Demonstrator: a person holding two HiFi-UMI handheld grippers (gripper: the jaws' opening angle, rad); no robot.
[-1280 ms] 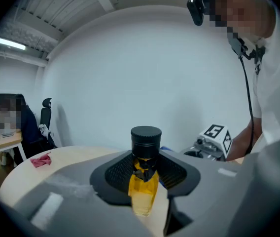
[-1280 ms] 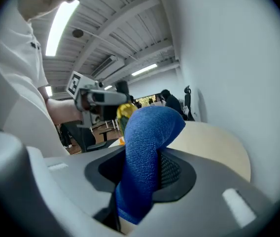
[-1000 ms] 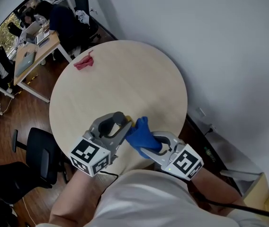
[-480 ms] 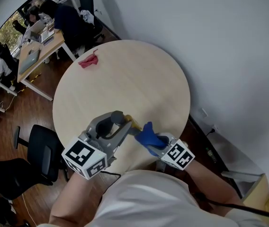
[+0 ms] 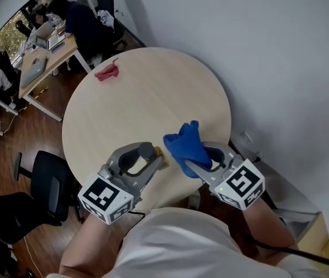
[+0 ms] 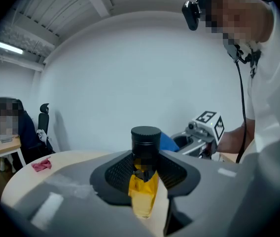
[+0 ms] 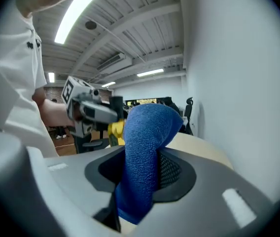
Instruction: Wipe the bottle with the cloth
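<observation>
- Red rag (image 5: pixel 107 72): crumpled, at the far left edge of the round tabletop (image 5: pixel 153 91), well apart from the rest.
- Left gripper (image 5: pixel 152 161): jaws closed on a yellow bottle (image 6: pixel 143 191), its black cap standing clear of them, over the near part of the tabletop.
- Blue cloth (image 5: pixel 185 142): bunched, just right of the bottle, clamped in the jaws of the right gripper (image 5: pixel 199 165).

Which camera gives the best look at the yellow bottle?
The left gripper view: the bottle sits gripped in the left tool, black cap and yellow body clear. The head view shows only a yellow sliver; the right gripper view, a yellow patch beside the blue cloth.
</observation>
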